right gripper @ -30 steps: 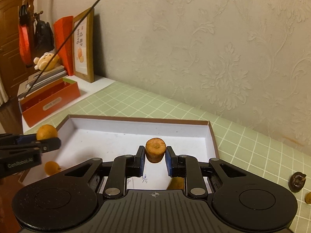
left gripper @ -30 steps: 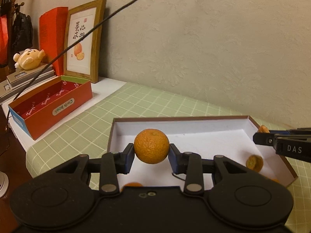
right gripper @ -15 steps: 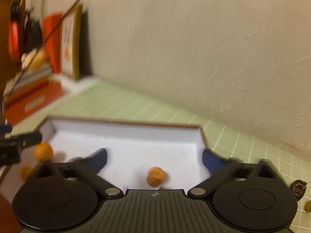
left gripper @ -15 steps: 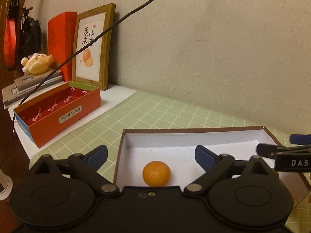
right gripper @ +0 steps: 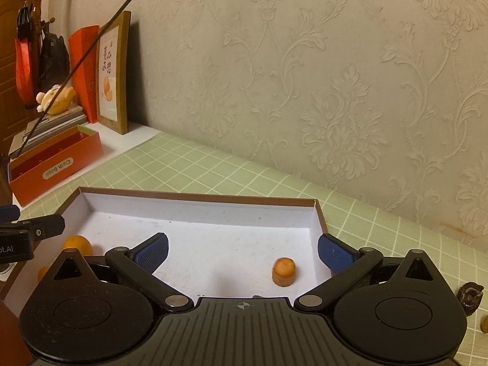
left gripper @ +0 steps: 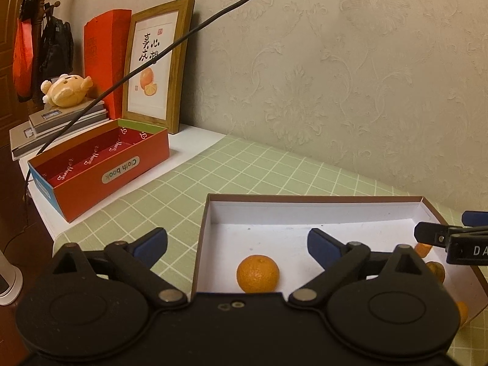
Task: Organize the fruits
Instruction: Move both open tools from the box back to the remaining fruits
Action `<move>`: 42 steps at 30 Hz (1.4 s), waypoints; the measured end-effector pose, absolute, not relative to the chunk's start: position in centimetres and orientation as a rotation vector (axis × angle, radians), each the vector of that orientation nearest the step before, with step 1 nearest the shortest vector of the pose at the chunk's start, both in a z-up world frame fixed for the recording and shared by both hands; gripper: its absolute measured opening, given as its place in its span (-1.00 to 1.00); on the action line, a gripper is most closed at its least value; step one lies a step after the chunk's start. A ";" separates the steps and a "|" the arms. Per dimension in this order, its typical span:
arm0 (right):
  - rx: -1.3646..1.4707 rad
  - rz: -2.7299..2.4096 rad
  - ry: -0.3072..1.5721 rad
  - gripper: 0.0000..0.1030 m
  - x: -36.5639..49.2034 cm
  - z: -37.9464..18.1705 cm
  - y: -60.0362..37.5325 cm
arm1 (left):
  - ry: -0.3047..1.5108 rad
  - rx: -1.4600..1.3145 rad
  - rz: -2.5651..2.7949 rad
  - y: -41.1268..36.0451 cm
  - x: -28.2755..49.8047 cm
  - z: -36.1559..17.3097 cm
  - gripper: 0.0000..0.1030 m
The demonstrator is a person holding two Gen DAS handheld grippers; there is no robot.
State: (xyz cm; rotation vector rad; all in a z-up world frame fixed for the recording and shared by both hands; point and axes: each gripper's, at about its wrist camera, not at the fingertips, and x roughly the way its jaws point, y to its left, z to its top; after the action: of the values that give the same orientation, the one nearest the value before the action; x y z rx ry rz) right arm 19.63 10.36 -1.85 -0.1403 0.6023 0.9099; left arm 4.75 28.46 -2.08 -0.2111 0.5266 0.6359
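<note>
Both hand-held grippers spread wide over the white tray [left gripper: 305, 210].
The mandarin [left gripper: 257, 273] lies below the left hand-held gripper [left gripper: 238, 244], the orange chunk [right gripper: 284, 271] below the right hand-held gripper [right gripper: 242, 250]; a red box [left gripper: 122, 164] stands well apart on the counter [left gripper: 244, 167].

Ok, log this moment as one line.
left claw open | right claw open | mandarin in white box | orange piece in box

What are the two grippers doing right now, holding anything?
Left gripper: open, holding nothing; the mandarin lies in the white box.
Right gripper: open, holding nothing; the small orange fruit sits in the box.
</note>
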 end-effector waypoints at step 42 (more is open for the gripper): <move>-0.187 0.650 0.566 1.00 18.2 1.6 -7.1 | 0.512 -0.135 0.365 13.8 6.5 1.1 0.86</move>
State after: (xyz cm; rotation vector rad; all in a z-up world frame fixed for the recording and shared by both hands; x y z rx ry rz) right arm 18.17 -7.10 1.62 -0.1866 0.5664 0.6501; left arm 6.47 13.80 1.05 -0.1350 0.5122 0.3654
